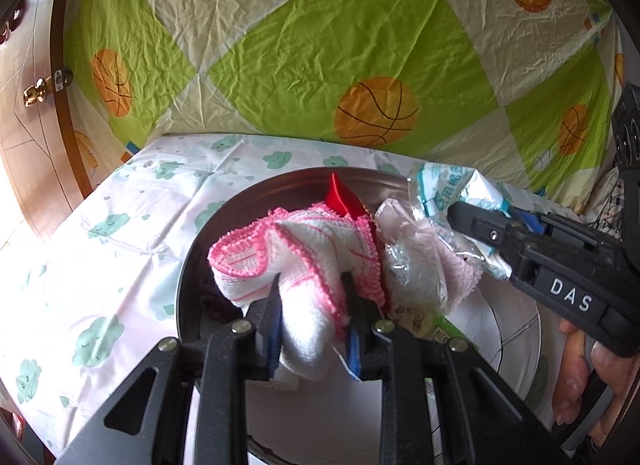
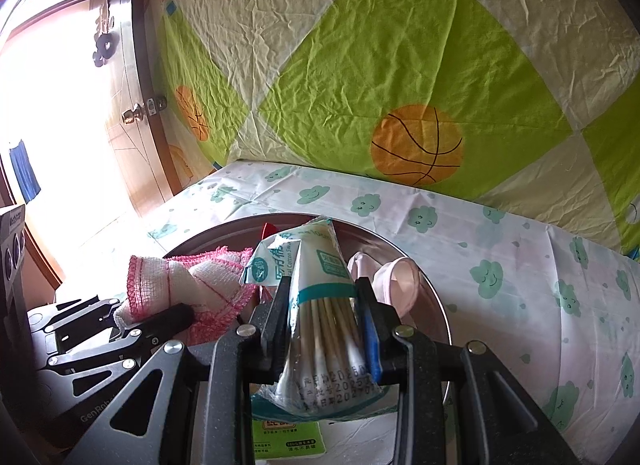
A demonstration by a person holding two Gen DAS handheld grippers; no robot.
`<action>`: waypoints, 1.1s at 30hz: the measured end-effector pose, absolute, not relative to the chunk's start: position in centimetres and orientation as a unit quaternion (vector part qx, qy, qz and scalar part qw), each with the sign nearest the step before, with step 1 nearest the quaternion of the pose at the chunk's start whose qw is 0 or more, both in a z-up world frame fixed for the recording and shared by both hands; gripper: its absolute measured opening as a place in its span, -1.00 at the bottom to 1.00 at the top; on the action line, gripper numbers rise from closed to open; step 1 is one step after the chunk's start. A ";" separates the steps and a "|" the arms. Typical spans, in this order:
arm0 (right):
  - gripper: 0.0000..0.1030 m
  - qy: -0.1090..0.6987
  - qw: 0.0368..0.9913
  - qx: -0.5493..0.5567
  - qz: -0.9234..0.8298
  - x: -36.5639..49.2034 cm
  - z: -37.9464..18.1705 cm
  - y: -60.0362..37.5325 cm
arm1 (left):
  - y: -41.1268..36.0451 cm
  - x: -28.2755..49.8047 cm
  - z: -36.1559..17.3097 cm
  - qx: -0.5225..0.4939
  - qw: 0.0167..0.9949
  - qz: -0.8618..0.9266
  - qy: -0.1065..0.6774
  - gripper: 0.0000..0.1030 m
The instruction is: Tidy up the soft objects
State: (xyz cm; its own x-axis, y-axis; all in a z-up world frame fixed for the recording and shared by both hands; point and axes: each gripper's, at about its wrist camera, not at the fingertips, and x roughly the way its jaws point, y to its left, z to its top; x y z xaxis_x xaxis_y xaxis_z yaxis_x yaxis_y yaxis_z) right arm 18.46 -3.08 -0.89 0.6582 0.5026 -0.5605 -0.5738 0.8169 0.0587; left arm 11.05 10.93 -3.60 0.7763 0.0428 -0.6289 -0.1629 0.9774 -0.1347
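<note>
My left gripper (image 1: pixel 312 279) is shut on a white cloth with pink crochet edging (image 1: pixel 256 249), held over a round metal basin (image 1: pixel 304 177). The same cloth (image 2: pixel 208 285) shows at the left of the right wrist view, with one of the left gripper's fingers (image 2: pixel 172 317) against it. My right gripper (image 2: pixel 323 283) is shut on a plastic bag of cotton swabs (image 2: pixel 316 253), also above the basin (image 2: pixel 224 227). In the left wrist view that bag (image 1: pixel 440 185) hangs at the right. Inside the basin lie a pink cloth in clear wrap (image 1: pixel 416 265), a red item (image 1: pixel 340 197) and a green packet (image 1: pixel 432 325).
The basin stands on a white table cover printed with green clouds (image 1: pixel 120 245). A green and cream sheet with basketballs (image 1: pixel 320 45) hangs close behind it. A wooden door with a brass knob (image 1: pixel 32 93) is at the left. A person's hand (image 1: pixel 580 377) grips the right tool.
</note>
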 end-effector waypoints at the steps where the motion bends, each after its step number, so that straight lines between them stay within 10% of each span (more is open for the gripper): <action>1: -0.35 0.291 0.907 -0.062 0.297 18.5 -1.1 -3.1 | 11.0 11.0 -3.6 -0.091 0.938 0.056 0.330 -0.54; 7: -0.34 0.310 0.897 -0.071 0.307 18.4 -2.2 -2.7 | 10.8 10.9 -3.6 -0.084 0.939 0.060 0.327 -0.24; 13: 0.34 0.293 0.902 -0.075 0.309 16.8 -2.0 -3.2 | 10.4 9.7 -2.7 -0.076 0.946 0.058 0.311 0.20; 33: 0.49 0.242 0.921 -0.037 0.304 12.8 0.5 -7.5 | 8.8 6.3 -0.1 -0.052 0.958 0.098 0.266 0.94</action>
